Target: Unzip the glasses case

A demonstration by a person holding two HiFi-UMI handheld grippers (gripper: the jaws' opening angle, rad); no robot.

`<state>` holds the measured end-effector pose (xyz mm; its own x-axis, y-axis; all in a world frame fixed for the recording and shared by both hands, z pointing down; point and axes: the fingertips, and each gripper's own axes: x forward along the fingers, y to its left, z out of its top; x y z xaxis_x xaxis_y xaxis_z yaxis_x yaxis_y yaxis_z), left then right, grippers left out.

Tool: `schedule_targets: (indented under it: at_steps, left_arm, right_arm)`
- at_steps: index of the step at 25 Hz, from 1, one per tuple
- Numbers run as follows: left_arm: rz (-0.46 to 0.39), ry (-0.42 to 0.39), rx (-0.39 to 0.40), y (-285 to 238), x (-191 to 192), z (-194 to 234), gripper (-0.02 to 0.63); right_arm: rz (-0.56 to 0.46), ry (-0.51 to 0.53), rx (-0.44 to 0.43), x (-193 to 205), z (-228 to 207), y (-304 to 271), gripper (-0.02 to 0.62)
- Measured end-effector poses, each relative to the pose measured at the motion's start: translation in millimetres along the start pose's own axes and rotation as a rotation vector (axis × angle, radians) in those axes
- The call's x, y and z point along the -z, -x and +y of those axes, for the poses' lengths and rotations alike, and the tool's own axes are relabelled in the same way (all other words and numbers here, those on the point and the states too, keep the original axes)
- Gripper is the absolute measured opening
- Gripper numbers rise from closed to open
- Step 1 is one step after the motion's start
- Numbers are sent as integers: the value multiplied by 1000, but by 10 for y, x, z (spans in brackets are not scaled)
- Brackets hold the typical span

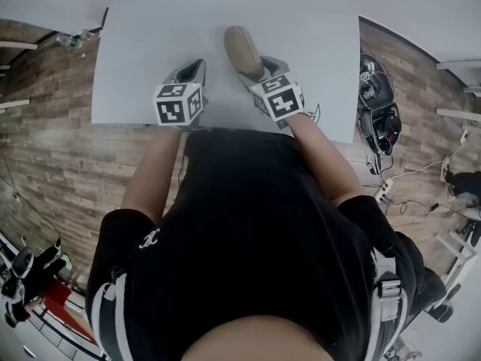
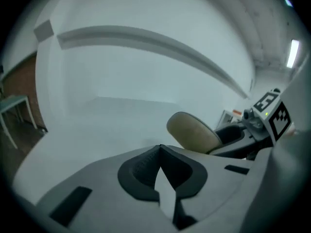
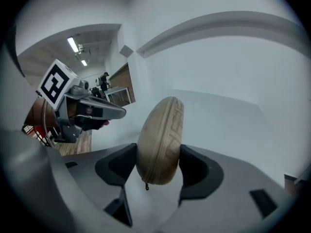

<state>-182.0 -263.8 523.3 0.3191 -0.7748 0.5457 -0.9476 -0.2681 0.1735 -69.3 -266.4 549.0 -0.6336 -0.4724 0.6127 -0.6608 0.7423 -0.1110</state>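
The glasses case [image 1: 243, 51] is a tan oval pouch held edge-up above the pale table [image 1: 150, 43]. My right gripper [image 1: 254, 72] is shut on the case [image 3: 160, 140], its dark pads pressing both flat sides; a small zipper pull [image 3: 146, 187] hangs from the lower end. My left gripper [image 1: 192, 70] sits to the left of the case, apart from it, with its jaws shut and nothing between them. In the left gripper view the closed tips [image 2: 159, 149] meet in front of the case [image 2: 192, 130], and the right gripper [image 2: 243, 135] shows behind it.
The table's near edge [image 1: 225, 128] runs just under both grippers, with wooden floor [image 1: 60, 164] on either side. Black gear and cables [image 1: 378, 107] lie on the floor to the right. The left gripper's marker cube [image 3: 58, 84] shows in the right gripper view.
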Motion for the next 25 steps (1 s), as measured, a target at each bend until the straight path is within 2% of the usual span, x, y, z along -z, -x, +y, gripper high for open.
schedule_targets:
  at_steps: [1,3,11,14,17,20,21,22,25]
  left_arm:
    - [22,-37,-58,25,58,100,0]
    - [40,-55,-99,78,130,204,0]
    - [59,18,-42,45,266,91,0]
    - [64,25,-29,46,276,61,0]
    - [67,30,-25,54,291,55,0]
    - [51,43,-35,82,262,79,0]
    - [43,45,-39,86,237,94,0]
    - [37,44,-43,83,214,106,0]
    - [28,41,-51,51,157,118,0]
  right_arm:
    - [24,18,10,24,-14,-83,275]
    - [71,57,23,77,-33,-236,275]
    - [237,116,-5,331,-27,-543,276]
    - [168,139,26,248,-62,-541,285]
    - [53,72,3,81,-36,-410,290]
    - [-124,-11,-3,-163,-61,-116,286]
    - [-188,-39,17,-246,-110,1,182]
    - [-238,-62,44,-303,-168,101,12]
    - [-296,-112,49,-337,-230,220,12]
